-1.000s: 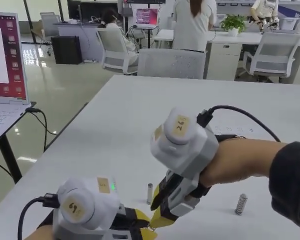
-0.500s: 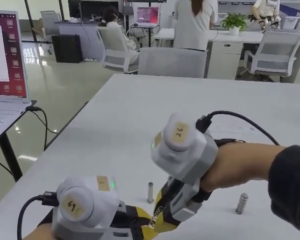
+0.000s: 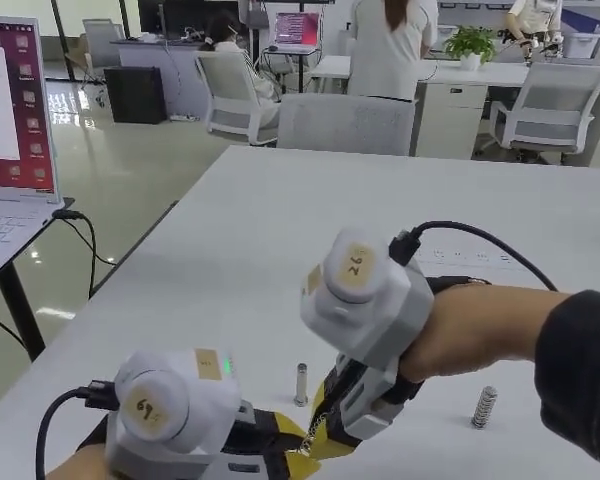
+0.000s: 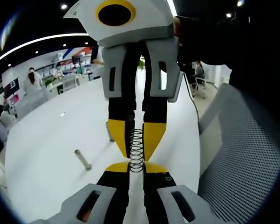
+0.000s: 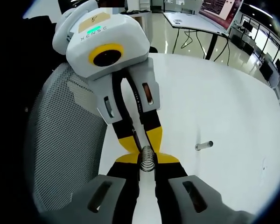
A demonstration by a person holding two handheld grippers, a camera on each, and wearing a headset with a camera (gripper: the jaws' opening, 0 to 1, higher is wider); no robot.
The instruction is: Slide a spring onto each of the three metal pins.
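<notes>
Spring (image 4: 136,147) clamped in right tool (image 5: 148,159), left tool (image 4: 136,167) grip unclear; pin (image 3: 301,384), second spring (image 3: 483,407) nearby.

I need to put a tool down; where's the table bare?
The table is bare across its far half. Crowded near you: left gripper and right gripper meet on a spring, a pin beside them, a loose spring to the right.
</notes>
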